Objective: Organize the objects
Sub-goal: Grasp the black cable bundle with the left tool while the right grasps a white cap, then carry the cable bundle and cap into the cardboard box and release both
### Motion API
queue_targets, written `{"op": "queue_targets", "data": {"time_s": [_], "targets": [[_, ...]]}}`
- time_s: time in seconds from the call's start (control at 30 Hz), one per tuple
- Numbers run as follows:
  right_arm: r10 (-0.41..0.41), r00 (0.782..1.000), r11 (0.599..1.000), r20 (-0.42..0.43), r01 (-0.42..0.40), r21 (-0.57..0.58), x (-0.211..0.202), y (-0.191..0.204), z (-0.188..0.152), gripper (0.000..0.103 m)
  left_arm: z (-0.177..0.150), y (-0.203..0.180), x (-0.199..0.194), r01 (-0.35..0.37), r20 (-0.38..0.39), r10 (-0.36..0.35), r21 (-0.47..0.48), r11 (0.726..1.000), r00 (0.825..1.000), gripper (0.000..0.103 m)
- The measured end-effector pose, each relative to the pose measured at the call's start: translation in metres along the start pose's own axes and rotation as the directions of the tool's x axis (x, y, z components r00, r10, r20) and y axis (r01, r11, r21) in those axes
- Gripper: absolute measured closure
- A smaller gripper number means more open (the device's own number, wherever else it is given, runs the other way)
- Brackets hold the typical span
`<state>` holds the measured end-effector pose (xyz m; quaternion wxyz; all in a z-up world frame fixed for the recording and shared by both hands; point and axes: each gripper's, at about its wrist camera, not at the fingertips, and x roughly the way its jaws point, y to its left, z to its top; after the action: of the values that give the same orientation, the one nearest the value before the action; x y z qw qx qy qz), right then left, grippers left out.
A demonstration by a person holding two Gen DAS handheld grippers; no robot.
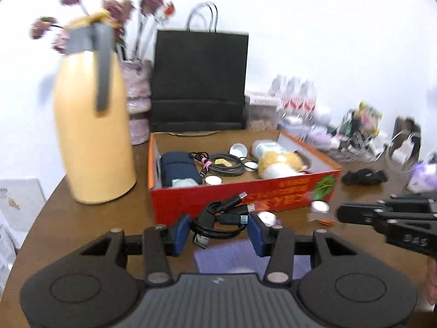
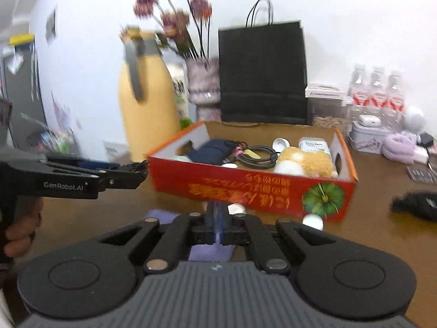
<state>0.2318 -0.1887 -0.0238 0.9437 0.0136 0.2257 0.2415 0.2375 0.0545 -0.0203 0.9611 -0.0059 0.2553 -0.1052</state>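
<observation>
My left gripper (image 1: 218, 232) is shut on a bundle of black USB cables (image 1: 221, 218), held between its blue pads just in front of the red cardboard box (image 1: 245, 194). The right wrist view shows the left gripper (image 2: 138, 173) from the side, to the left of the box (image 2: 245, 188), with the cables at its tip. The box holds a navy pouch (image 1: 177, 168), a coiled cable (image 1: 226, 164) and a tan plush toy (image 1: 281, 165). My right gripper (image 2: 217, 218) is shut with nothing between its fingers, low over the table before the box; its tip (image 1: 341, 214) enters the left wrist view from the right.
A yellow thermos jug (image 1: 92, 125) stands left of the box, a black paper bag (image 1: 199, 82) and a flower vase (image 1: 138, 95) behind it. Water bottles (image 2: 377, 95) and clutter fill the back right. A black cloth (image 2: 418, 205), small white round items (image 1: 319, 206) and purple paper (image 1: 235, 254) lie on the table.
</observation>
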Motion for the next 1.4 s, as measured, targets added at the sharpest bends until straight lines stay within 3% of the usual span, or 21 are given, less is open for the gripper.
{"op": "queue_targets", "data": {"time_s": [0.13, 0.2, 0.33, 0.47, 0.67, 0.8, 0.87, 1.03, 1.1, 1.17, 1.2, 1.3, 1.4], "targets": [[0.034, 0.999, 0.996, 0.036, -0.037, 0.086, -0.061, 0.013, -0.021, 0.1, -0.029, -0.005, -0.042, 0.06, -0.047, -0.066, -0.112, 0.992, 0.997, 0.058], [0.015, 0.999, 0.994, 0.034, -0.018, 0.107, -0.078, 0.014, -0.031, 0.1, -0.036, -0.007, -0.049, 0.073, -0.079, -0.085, -0.144, 0.987, 0.993, 0.058], [-0.052, 0.998, 0.991, 0.029, 0.049, 0.121, -0.093, 0.011, -0.036, 0.1, -0.033, -0.019, -0.06, 0.038, -0.047, -0.042, -0.079, 0.996, 0.998, 0.058], [-0.071, 0.996, 0.992, 0.059, 0.064, 0.11, -0.097, 0.011, -0.032, 0.1, -0.025, -0.024, -0.068, 0.063, -0.002, -0.064, -0.069, 0.996, 0.998, 0.058], [-0.069, 0.992, 0.997, 0.102, 0.065, 0.044, -0.083, -0.001, -0.002, 0.1, 0.013, -0.015, -0.041, 0.086, 0.018, -0.085, -0.059, 0.995, 0.996, 0.058], [-0.021, 0.992, 0.999, 0.121, 0.016, 0.036, -0.038, -0.031, 0.046, 0.1, 0.074, -0.011, 0.021, 0.134, 0.004, -0.134, -0.017, 0.991, 0.991, 0.058], [-0.014, 0.995, 0.999, 0.102, 0.011, 0.034, -0.002, -0.048, 0.074, 0.1, 0.102, -0.01, 0.061, 0.121, -0.026, -0.122, -0.018, 0.992, 0.992, 0.058], [-0.115, 0.993, 0.993, 0.009, 0.115, -0.024, 0.107, -0.077, 0.128, 0.1, 0.154, -0.013, 0.174, 0.095, -0.144, -0.102, -0.056, 0.994, 0.984, 0.058], [-0.177, 0.984, 0.983, -0.02, 0.176, -0.051, 0.15, -0.086, 0.139, 0.1, 0.162, -0.013, 0.217, 0.073, -0.185, -0.086, -0.072, 0.995, 0.979, 0.058], [-0.184, 0.98, 0.983, -0.075, 0.182, -0.03, 0.189, -0.1, 0.142, 0.098, 0.162, -0.008, 0.257, 0.06, -0.225, -0.088, -0.126, 0.99, 0.971, 0.056], [-0.178, 0.979, 0.984, -0.101, 0.177, -0.011, 0.205, -0.107, 0.143, 0.097, 0.16, -0.006, 0.273, 0.048, -0.236, -0.084, -0.155, 0.987, 0.968, 0.049], [-0.248, 0.963, 0.969, -0.107, 0.248, -0.013, 0.231, -0.119, 0.139, 0.097, 0.155, -0.001, 0.291, 0.028, -0.243, -0.068, -0.166, 0.986, 0.968, 0.037], [-0.184, 0.978, 0.979, -0.096, 0.191, 0.075, 0.223, -0.129, 0.136, 0.093, 0.153, 0.004, 0.28, 0.042, -0.22, -0.077, -0.16, 0.986, 0.972, 0.027]]}}
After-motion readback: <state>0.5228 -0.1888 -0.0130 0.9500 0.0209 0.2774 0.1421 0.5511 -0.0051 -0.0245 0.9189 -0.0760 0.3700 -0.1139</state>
